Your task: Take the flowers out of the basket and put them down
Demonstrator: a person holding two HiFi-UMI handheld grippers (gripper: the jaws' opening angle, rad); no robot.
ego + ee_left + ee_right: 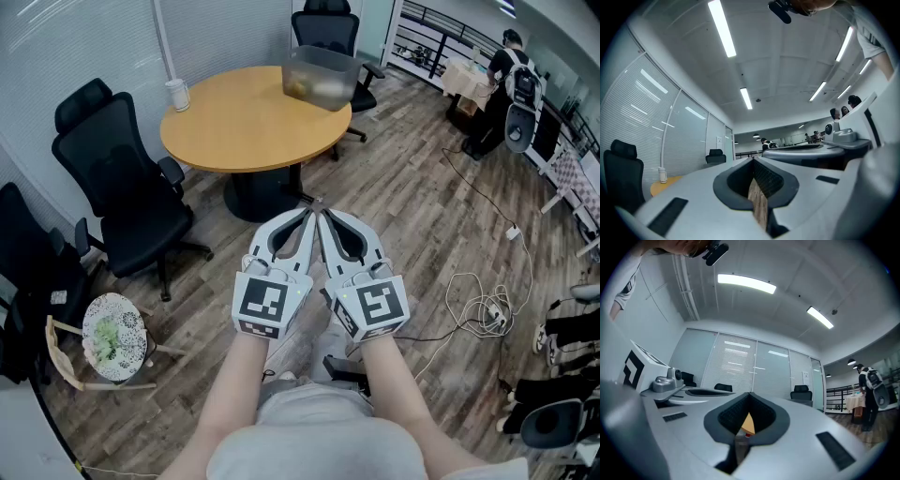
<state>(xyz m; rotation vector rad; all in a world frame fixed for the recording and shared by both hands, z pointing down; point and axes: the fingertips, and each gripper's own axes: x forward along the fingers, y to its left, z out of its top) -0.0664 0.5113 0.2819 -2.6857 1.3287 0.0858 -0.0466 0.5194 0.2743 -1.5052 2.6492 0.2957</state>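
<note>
One container is noted: a translucent grey basket, set at the far right edge of the round wooden table. Yellowish contents are seen low in its left half through the wall. They are too blurred to be confirmed as flowers, and only a yellow-orange mass is recorded, lying inside the basket. A white cup is stood at the table's left edge, well apart from the basket. The left gripper and right gripper are held side by side over the wooden floor, near the table but well apart from the basket, their tips almost touching. Both sets of jaws are found closed, with nothing held between them.
</note>
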